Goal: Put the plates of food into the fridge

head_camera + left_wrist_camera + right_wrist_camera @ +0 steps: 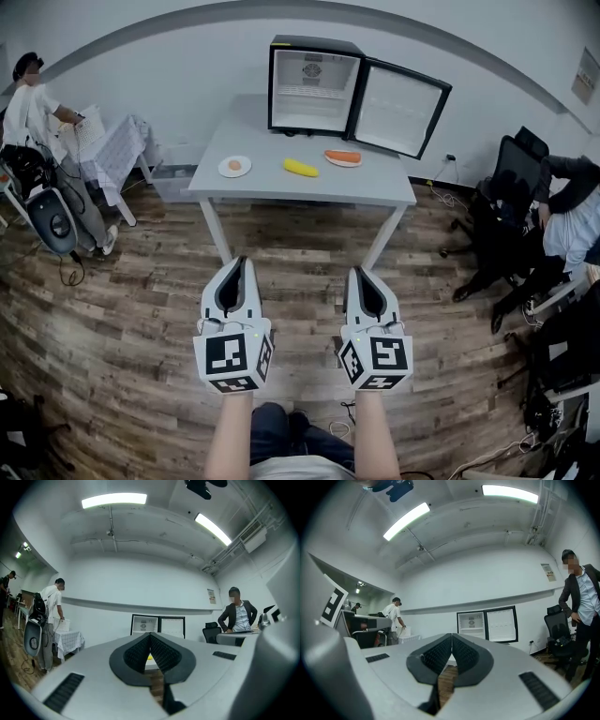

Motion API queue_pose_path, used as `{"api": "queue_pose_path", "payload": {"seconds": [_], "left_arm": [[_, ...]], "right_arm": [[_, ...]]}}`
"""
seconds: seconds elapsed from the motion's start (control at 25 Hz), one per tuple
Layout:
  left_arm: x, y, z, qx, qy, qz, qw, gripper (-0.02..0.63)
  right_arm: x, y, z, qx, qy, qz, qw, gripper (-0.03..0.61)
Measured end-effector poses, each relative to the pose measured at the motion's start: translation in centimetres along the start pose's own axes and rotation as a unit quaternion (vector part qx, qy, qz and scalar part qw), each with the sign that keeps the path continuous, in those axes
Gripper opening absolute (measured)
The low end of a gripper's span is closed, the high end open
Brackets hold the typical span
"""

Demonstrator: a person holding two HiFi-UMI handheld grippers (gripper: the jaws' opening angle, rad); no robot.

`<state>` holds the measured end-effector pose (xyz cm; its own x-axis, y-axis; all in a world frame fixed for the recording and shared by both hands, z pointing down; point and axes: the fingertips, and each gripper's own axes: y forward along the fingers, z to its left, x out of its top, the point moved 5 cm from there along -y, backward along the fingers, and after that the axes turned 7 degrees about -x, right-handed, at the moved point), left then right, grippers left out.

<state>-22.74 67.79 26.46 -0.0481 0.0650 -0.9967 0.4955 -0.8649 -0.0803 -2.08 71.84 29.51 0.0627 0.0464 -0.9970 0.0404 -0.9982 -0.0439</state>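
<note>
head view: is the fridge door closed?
No, the fridge on the table has its door swung wide open to the right, with the white interior showing.

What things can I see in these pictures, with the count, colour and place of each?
fridge: one, black with white inside, at the back of the table, door open to the right
table: one, grey, ahead
small plate: one, white, orange food on it, left on the table
yellow food: one, middle of the table
orange-red food: one, in front of the fridge
standing person: one, white top, far left
seated person: one, far right
left gripper: one, white, jaws shut, empty
right gripper: one, white, jaws shut, empty
</note>
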Motion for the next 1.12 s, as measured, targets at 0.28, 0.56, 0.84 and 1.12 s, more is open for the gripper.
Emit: {"api": "queue_pose_path", "payload": {"seconds": [0.28, 0.56, 0.84, 1.12], "left_arm": [[-1.2, 1.5, 0.6, 0.008, -0.001, 0.016, 0.9998, 0.006], [-1.9, 6.1, 2.9, 0.004, 0.001, 0.017, 0.9999, 0.006], [-1.7, 13.6, 6.7, -0.004, -0.003, 0.015, 0.9999, 0.006], [-1.7, 20.4, 9.6, -0.022, -0.006, 0.014, 0.9996, 0.006]], "right_arm": [[-1.1, 1.9, -0.6, 0.003, 0.011, 0.013, 1.000, 0.014], [-1.9, 7.3, -0.6, 0.002, 0.015, 0.015, 1.000, 0.014], [-1.5, 15.3, -0.2, -0.002, 0.009, 0.016, 1.000, 0.014], [-1.2, 22.0, -0.6, -0.021, 0.012, 0.015, 1.000, 0.014]]}}
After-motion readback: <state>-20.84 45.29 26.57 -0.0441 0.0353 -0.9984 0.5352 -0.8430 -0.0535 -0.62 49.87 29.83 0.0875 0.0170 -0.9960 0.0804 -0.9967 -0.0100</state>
